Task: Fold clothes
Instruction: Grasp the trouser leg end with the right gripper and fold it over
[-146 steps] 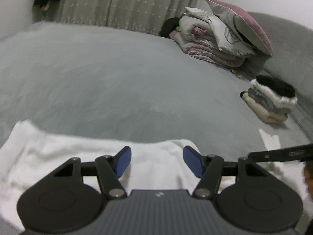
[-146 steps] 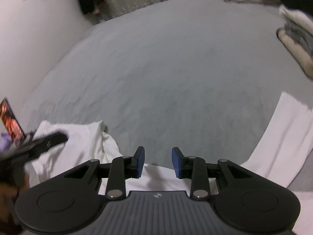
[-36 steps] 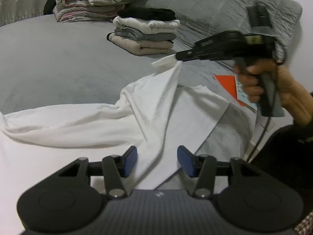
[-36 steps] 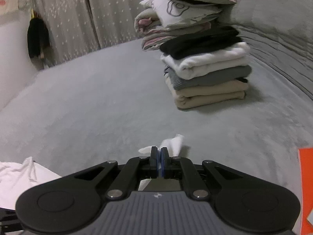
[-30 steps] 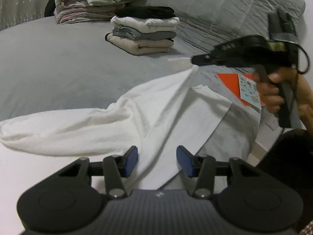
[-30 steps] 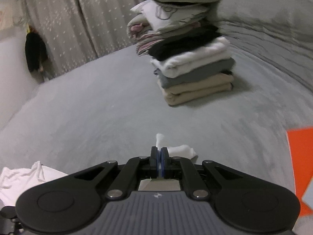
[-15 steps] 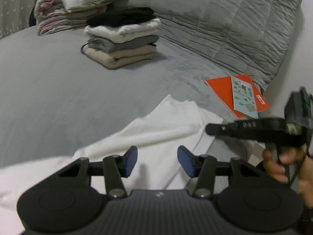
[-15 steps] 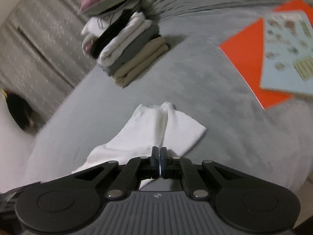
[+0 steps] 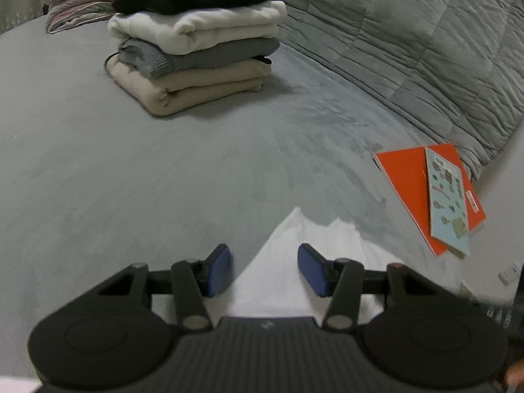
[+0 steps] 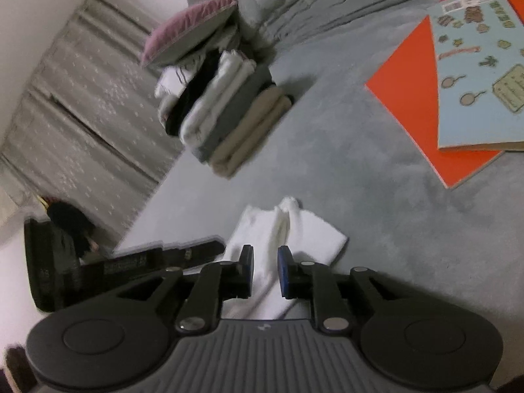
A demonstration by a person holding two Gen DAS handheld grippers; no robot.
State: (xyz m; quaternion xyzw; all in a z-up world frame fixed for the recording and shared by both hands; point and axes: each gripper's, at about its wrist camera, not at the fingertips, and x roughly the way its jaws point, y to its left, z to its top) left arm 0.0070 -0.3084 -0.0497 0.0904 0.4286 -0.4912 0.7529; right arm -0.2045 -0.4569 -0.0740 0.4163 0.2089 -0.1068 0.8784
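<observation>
The right gripper (image 10: 265,270) has just let its jaws part, dropping the white garment (image 10: 288,232) flat on the grey bed (image 10: 360,196), while the left gripper (image 9: 263,268), fingers spread and empty, hovers over it, so this fold looks laid.

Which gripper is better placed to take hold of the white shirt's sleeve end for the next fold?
Probably the right gripper: its jaws have just been opening, and the white shirt sleeve end lies between and just beyond them. The left gripper is open too, but only over the sleeve's edge.
</observation>
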